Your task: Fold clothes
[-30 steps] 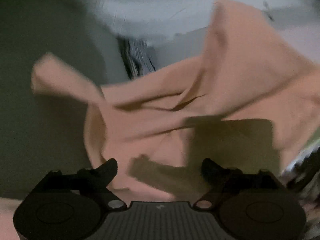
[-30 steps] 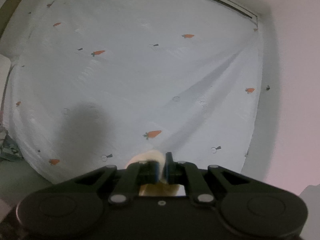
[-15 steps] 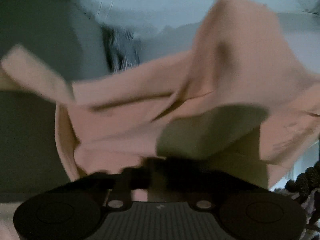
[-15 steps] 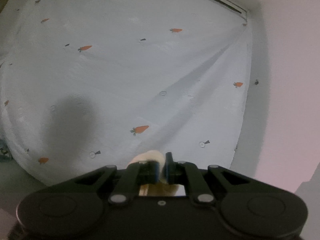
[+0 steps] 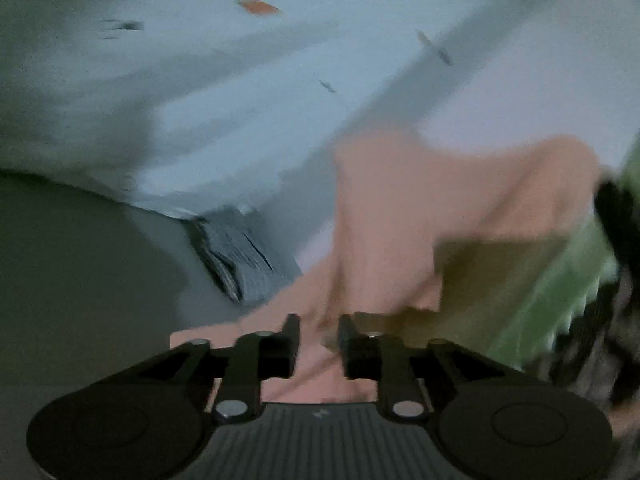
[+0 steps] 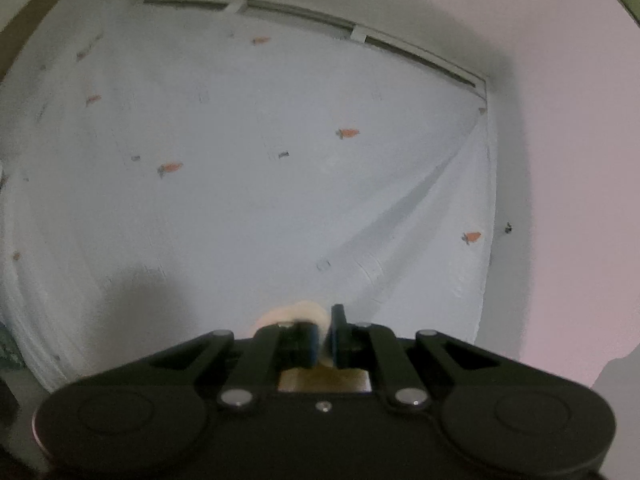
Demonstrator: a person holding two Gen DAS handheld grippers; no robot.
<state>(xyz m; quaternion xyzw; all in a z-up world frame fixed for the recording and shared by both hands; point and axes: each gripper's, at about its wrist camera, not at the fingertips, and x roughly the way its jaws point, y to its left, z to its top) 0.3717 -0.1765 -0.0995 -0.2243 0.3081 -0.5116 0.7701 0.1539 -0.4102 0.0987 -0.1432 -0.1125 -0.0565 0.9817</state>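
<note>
Left gripper point(image 5: 318, 338): jaws narrow but not fully shut, a fold of the peach garment point(image 5: 404, 216) bunched between them. They clamped right down a moment ago and have just eased back open a little; cloth is between the pads, though with the motion blur I cannot tell how firmly they bite.

From that pinch the garment runs up toward 1 o'clock in the left wrist view, hanging in loose folds with a dark olive patch point(image 5: 492, 280) at 3 o'clock. The whole view is smeared.

Right gripper point(image 6: 325, 336): jaws almost closed on a small pale peach wad of the same garment, which pokes out just above the fingertips at 12 o'clock.

Past both grippers lies the bed sheet point(image 6: 248, 200), pale blue-white with small orange carrot prints, creases running toward its 2 o'clock corner against the wall point(image 6: 560, 160). A folded grey striped item point(image 5: 240, 256) sits at 9 o'clock of the left pinch, at the sheet's edge. Something green point(image 5: 560, 280) shows at 3 o'clock, too blurred to tell.
</note>
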